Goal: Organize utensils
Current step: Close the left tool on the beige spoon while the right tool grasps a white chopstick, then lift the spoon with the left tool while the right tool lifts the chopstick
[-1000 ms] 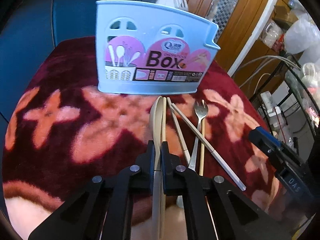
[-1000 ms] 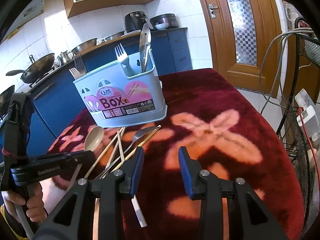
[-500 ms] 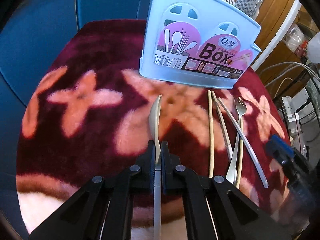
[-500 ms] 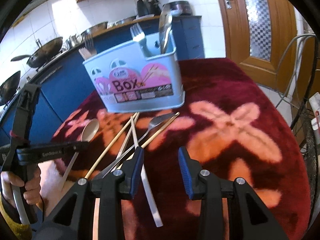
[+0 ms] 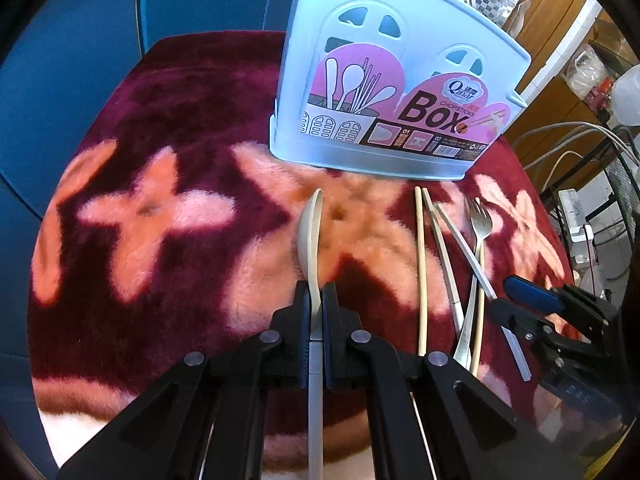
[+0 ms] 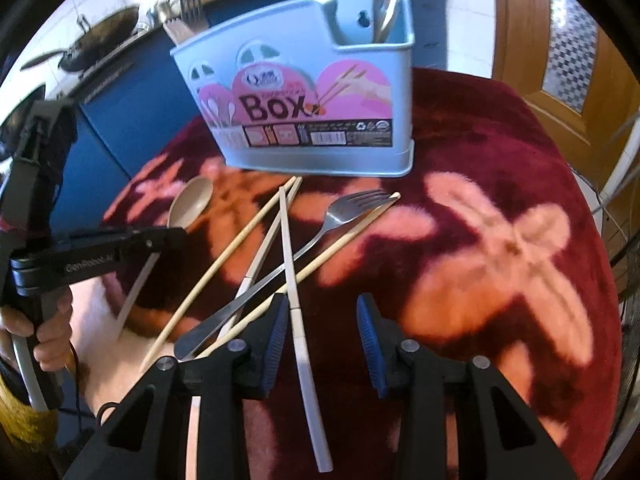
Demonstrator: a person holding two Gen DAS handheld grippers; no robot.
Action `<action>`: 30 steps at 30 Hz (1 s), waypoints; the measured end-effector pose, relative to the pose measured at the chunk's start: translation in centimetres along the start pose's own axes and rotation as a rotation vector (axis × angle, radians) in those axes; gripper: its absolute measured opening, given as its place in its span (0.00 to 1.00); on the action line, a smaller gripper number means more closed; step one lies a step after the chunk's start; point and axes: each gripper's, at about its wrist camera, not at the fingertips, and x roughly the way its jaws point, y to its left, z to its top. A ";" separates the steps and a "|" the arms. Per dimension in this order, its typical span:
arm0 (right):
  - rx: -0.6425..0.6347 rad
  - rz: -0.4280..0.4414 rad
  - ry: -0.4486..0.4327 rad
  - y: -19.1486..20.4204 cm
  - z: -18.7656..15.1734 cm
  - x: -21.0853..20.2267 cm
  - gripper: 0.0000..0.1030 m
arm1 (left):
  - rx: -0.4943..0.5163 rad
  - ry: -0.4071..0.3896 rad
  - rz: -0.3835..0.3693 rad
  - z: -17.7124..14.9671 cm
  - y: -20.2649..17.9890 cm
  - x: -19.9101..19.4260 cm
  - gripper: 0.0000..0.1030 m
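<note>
Left tool [image 5: 315,300]: jaws together, clamped on the neck of a beige spoon [image 5: 311,236]; the spoon's bowl points toward the box, its grey handle runs back between the tool's arms; in the right wrist view a hand [image 6: 44,332] grips this tool's handle at the left edge
Right tool [image 6: 322,320]: jaws apart, blue pads empty; it hangs low over the handle ends of the loose utensils, with one pale chopstick [image 6: 294,276] passing just beside its left pad
Utensil box [image 5: 396,92]: light blue plastic, pink label reading "Box"; upright at the far side of the surface; forks and other utensils already stand in its compartments
Loose utensils: a metal fork [image 6: 320,232] and four chopsticks lie crossed in a fan on the surface, between the box and the right tool; tips toward the box
Surface [image 5: 180,216]: covered by a dark red plush cloth with pink flower shapes
Background: blue kitchen cabinets; a wooden door [image 6: 560,40] at right
</note>
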 end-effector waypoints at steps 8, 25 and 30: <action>-0.163 -0.068 0.125 2.1 1.4 1.5 0.13 | 0.011 -0.002 -0.019 0.3 0.2 0.0 0.03; 0.008 0.079 -0.185 0.8 0.8 -5.1 0.07 | -0.027 -0.216 -0.198 0.8 -0.3 -6.5 0.03; 0.017 0.053 -0.345 0.3 2.1 -7.4 0.07 | 0.005 -0.342 -0.176 2.4 -1.3 -8.9 0.03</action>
